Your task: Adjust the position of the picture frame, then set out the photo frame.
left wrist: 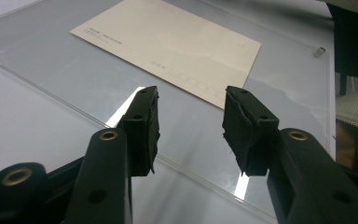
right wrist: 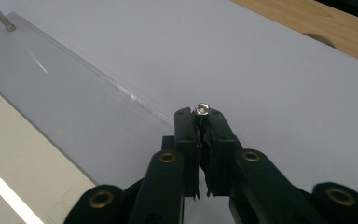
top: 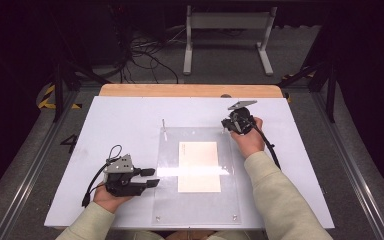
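screw [right wrist: 201, 109] pinched in right tool [right wrist: 200, 122] | left tool [left wrist: 191, 123] half open, empty

A white tabletop [top: 130, 115] sat on a wooden board [top: 190, 90]. Beyond lay grey carpet floor [top: 220, 70] w/ tangled black cables [top: 145, 55], a white frame stand [top: 227, 35], and dark surroundings.

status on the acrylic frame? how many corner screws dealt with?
Card lies on the clear plate. Right gripper is shut on the far-right corner screw. A screw stands at the far-left corner; the two near corners show small fittings, state unclear. Left gripper is open at the plate's left edge.
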Demonstrator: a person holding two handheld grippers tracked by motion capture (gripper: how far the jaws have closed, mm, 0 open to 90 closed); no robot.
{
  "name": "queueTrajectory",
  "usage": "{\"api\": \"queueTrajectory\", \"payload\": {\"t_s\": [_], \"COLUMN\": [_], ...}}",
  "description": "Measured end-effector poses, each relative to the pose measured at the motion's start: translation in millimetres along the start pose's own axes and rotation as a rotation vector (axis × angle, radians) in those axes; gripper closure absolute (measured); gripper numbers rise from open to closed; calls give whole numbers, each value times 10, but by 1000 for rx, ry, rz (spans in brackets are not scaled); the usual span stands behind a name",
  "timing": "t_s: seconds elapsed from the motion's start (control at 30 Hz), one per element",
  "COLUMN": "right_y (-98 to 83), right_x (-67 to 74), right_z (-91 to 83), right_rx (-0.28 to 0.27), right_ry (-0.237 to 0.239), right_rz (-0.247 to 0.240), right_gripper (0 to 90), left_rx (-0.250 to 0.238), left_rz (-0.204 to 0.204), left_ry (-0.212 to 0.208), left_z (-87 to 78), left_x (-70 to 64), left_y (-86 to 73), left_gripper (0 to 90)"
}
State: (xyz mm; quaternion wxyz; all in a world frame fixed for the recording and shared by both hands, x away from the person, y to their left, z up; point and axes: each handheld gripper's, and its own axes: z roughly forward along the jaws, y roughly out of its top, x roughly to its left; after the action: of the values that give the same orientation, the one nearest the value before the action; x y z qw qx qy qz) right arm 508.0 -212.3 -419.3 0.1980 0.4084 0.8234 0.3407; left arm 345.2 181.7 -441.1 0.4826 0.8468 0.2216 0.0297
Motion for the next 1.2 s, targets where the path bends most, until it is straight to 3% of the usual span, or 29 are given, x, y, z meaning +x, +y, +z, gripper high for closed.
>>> {"api": "queueTrajectory", "payload": {"t_s": [0.23,0.37,0.43,0.5,0.53,0.6,0.73,0.77,0.9,1.03,1.1,1.2], "right_y": [-15,-11,-17,-34,-34,-73,-147,-168,-226,-224,-208,-190], "right_x": [-16,-10,10,35,35,31,-5,-34,-90,-75,-55,-38], "right_z": [-11,-145,-236,-327,-327,-410,-506,-518,-541,-475,-424,-332], "right_rx": [1,-73,-106,-108,-108,-137,-203,-213,-260,-245,-241,-244], "right_ry": [12,7,-7,-18,-18,15,83,123,127,170,154,107], "right_rz": [-1,4,-17,-64,-64,-73,-100,-89,-59,-2,-1,7], "right_gripper": [830,711,705,695,695,654,693,702,716,719,723,707], "left_rx": [-2,-11,-18,-33,-33,-56,-99,-105,-124,-140,-139,-132], "left_rz": [0,-17,-30,-36,-36,-29,-24,-23,-16,-22,-41,-34], "left_ry": [5,33,54,67,67,78,96,99,114,114,113,121], "left_z": [4,-27,-38,-62,-62,-98,-166,-180,-242,-287,-296,-305], "left_x": [-8,1,10,11,11,4,-31,-42,-90,-98,-99,-104], "left_y": [8,3,3,1,1,3,0,-5,-27,-42,-57,-73], "left_gripper": [556,535,523,512,511,508,502,500,492,487,487,487]}}
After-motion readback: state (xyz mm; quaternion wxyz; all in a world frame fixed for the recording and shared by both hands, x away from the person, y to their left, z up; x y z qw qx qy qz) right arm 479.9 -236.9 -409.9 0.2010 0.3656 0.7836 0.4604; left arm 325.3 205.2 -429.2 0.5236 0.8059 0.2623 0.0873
